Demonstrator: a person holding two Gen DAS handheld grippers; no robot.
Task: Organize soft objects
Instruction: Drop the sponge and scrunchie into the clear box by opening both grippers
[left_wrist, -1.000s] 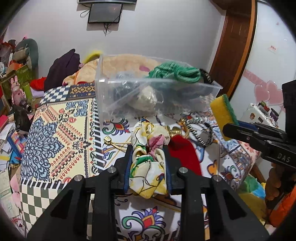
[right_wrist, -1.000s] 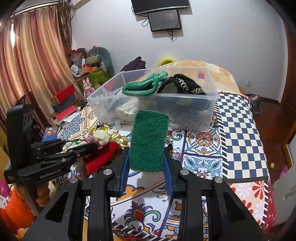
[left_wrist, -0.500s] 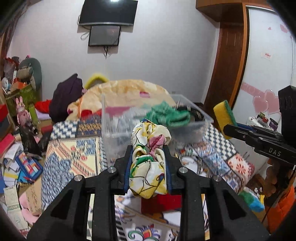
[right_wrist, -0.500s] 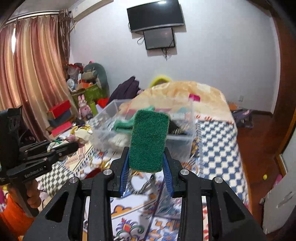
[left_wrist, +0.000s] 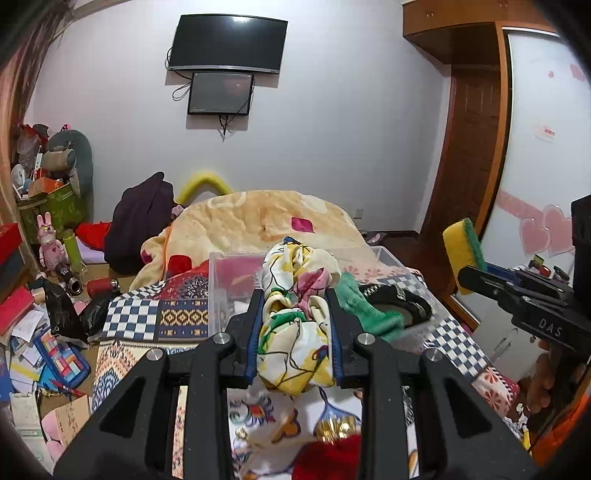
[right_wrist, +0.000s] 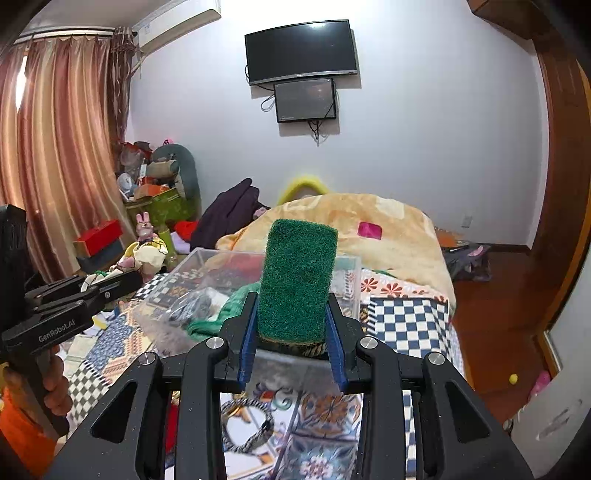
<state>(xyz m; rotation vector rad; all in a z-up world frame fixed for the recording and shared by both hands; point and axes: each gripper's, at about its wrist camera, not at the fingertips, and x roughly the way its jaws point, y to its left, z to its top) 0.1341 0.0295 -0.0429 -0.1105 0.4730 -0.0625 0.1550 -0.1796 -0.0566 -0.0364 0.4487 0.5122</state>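
Above the bed (left_wrist: 133, 321) | left hand-held gripper (left_wrist: 293, 332) clamps scrunchie (left_wrist: 295, 325) | right hand-held gripper (right_wrist: 291, 332) clamps sponge (right_wrist: 297, 280) | bin (right_wrist: 166, 295) beyond

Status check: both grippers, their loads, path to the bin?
Left hand-held gripper shut on scarf. Right shut on sponge. Bin ahead, path clear.

1. Even, soft indoor light fills both views; the pale wall (left_wrist: 332, 122) is bright, with no hard shadows.
2. Daylight glows through the curtain (right_wrist: 55, 155) at left in the right view.
3. A ceiling light glints on the dark TV (right_wrist: 301, 50).
4. Fisheye bending curves the door frame (left_wrist: 476, 155); corners fall to black.
5. The near bed cover (left_wrist: 280, 417) is blurred.
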